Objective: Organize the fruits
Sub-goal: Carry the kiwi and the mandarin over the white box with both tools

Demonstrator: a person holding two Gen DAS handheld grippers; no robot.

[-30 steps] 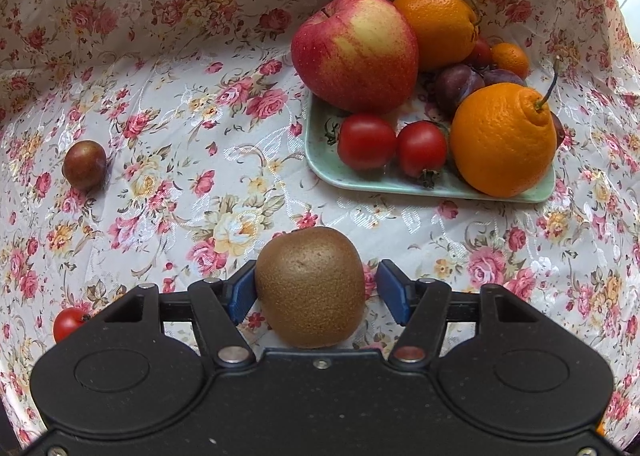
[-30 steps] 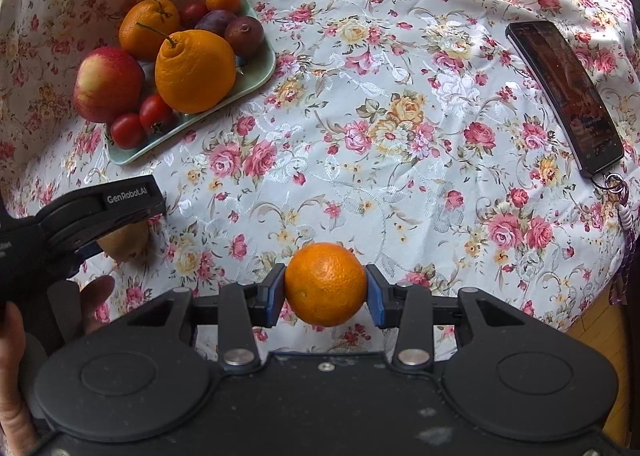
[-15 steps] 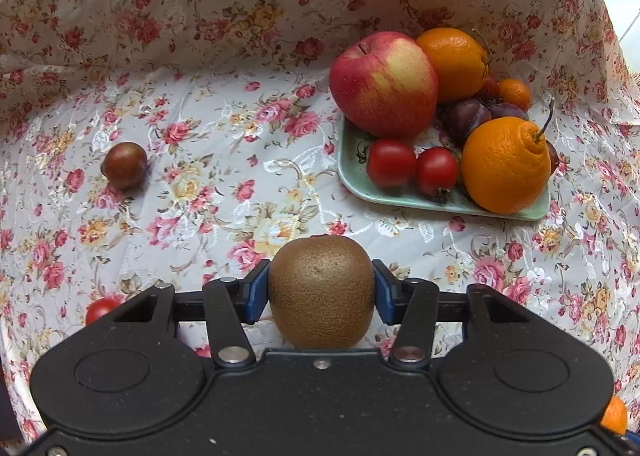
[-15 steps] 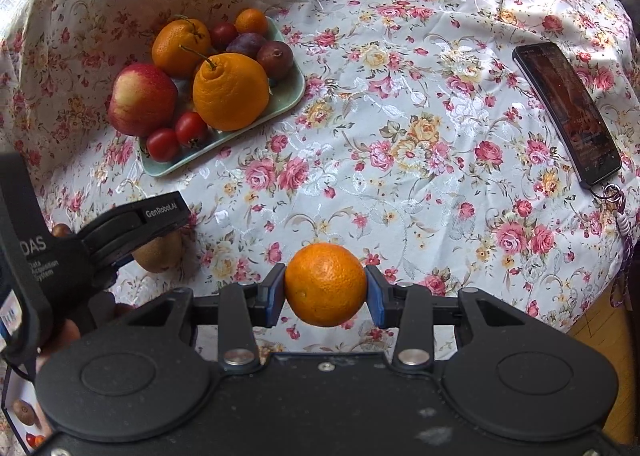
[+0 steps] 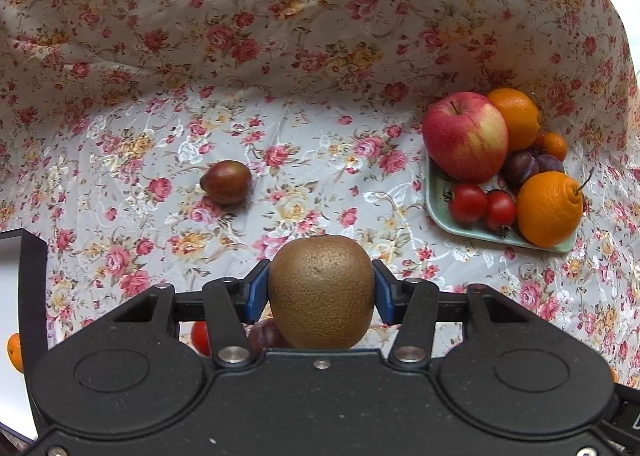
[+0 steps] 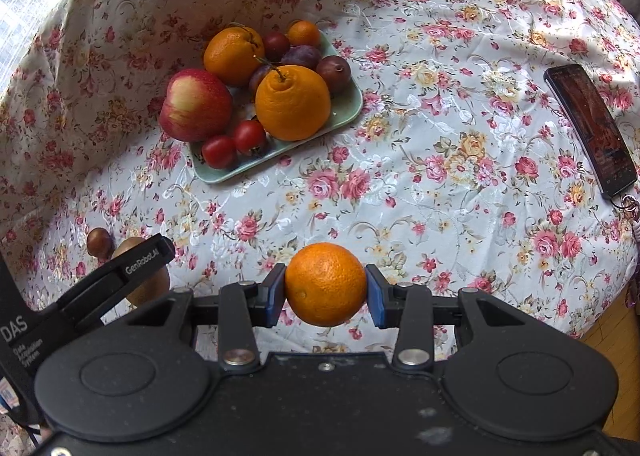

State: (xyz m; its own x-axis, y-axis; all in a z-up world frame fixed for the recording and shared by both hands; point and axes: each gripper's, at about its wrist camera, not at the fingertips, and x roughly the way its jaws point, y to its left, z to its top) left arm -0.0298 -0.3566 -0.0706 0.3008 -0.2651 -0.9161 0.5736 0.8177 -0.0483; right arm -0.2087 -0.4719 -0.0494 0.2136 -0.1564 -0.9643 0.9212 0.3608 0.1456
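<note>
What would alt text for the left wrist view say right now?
The left claw grips a brown kiwi above a floral tablecloth. To the right, a green tray holds an apple, oranges, plums and two cherry tomatoes; a small reddish-brown fruit lies alone at left.

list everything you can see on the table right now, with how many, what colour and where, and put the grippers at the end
tray: one, pale green, far left part of the table in the right wrist view.
apple: one, red and yellow, at the tray's left edge.
large oranges: two, orange, on the tray.
small orange: one, orange, tray's far end.
plums: about four, dark purple, on the tray.
cherry tomatoes: two, red, tray's near end.
loose plum: one, reddish brown, on the cloth left of the tray.
phone: one, black, right side of the table.
tablecloth: one, white with flowers.
kiwi: one, brown, in the left gripper.
mandarin: one, orange, in the right gripper.
</note>
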